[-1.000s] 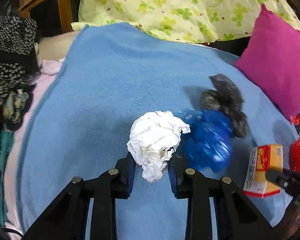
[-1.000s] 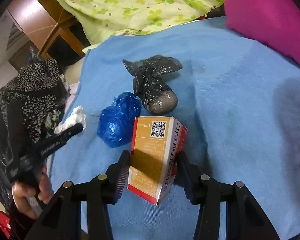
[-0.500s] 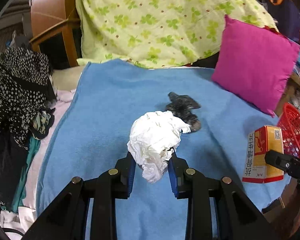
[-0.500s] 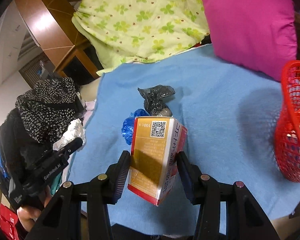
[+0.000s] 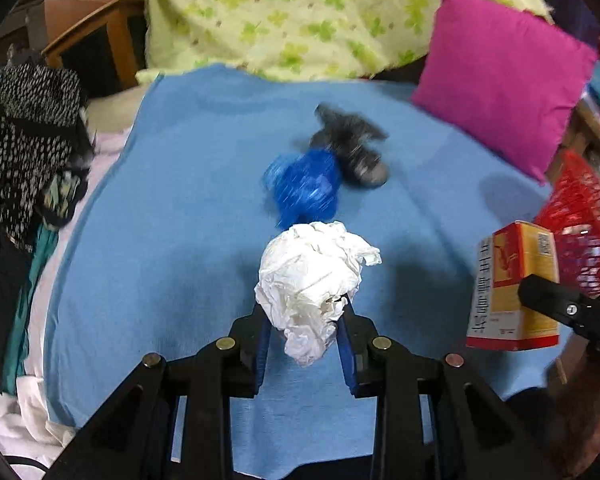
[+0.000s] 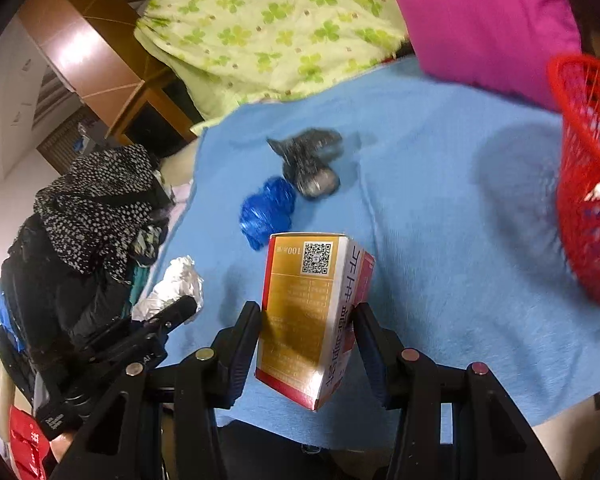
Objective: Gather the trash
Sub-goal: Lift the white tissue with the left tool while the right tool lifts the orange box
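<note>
Both grippers have pulled back from the bed since a second ago, so the red basket (image 6: pixel 588 184) now shows at its right edge. Nearest, the left gripper (image 5: pixel 305 334) has its fingers pinching a crumpled white tissue (image 5: pixel 314 280), held above the blue blanket (image 5: pixel 172 216). The right gripper (image 6: pixel 306 334) has its fingers clamped on the sides of an upright orange and red carton (image 6: pixel 312 312), also lifted clear of the blanket. Farther out on the blanket lie a crumpled blue plastic bag (image 5: pixel 302 192) and, touching it just behind, a knotted black plastic bag (image 5: pixel 352 148). Beyond them a pink cushion (image 5: pixel 500 80) leans at the right, beside a green clover-print quilt (image 5: pixel 300 12).
</note>
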Demonstrator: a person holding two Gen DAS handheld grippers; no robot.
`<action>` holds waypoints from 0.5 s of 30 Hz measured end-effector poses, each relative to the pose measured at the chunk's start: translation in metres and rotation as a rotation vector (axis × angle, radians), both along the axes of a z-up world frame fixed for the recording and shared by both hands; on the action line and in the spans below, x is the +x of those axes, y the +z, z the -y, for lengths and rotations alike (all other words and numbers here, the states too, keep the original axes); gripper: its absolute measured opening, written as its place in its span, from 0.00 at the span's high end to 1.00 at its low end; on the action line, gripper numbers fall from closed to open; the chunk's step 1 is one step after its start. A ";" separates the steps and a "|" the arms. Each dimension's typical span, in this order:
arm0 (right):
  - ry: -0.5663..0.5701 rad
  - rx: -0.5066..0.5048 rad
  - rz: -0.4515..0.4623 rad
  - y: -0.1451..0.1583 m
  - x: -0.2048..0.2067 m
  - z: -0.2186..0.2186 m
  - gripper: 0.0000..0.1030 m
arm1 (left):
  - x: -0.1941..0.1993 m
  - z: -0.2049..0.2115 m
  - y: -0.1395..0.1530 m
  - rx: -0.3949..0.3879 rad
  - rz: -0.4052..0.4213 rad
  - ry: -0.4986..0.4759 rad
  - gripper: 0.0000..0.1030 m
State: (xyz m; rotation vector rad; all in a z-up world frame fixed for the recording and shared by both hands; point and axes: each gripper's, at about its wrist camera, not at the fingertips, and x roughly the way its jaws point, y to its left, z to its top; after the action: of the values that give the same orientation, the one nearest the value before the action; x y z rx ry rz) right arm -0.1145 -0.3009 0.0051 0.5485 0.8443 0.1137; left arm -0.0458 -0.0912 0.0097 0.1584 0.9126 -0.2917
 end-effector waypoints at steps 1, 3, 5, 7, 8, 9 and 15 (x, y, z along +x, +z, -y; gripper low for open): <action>0.003 0.000 -0.013 -0.006 0.005 0.000 0.50 | 0.004 0.000 -0.006 -0.001 -0.013 0.000 0.69; 0.010 -0.009 -0.038 -0.017 0.017 -0.003 0.50 | 0.012 -0.002 -0.018 -0.003 -0.034 0.001 0.69; 0.018 -0.010 -0.051 -0.025 0.028 -0.004 0.48 | 0.019 -0.002 -0.031 0.005 -0.053 0.014 0.68; 0.024 -0.014 -0.048 -0.033 0.039 -0.005 0.45 | 0.023 -0.001 -0.041 0.007 -0.062 0.025 0.66; 0.018 -0.021 -0.040 -0.037 0.042 -0.005 0.43 | 0.024 -0.001 -0.045 0.015 -0.067 0.035 0.66; 0.015 -0.025 -0.029 -0.041 0.045 -0.004 0.42 | 0.025 0.000 -0.048 0.020 -0.071 0.040 0.66; 0.004 0.030 -0.057 -0.055 0.051 0.009 0.33 | 0.027 0.006 -0.060 0.041 -0.078 0.066 0.53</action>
State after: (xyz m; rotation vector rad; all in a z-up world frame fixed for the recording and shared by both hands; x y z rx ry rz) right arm -0.0633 -0.3099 -0.0498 0.5805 0.9004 0.1155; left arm -0.0191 -0.0973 -0.0503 0.1553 1.0001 -0.2190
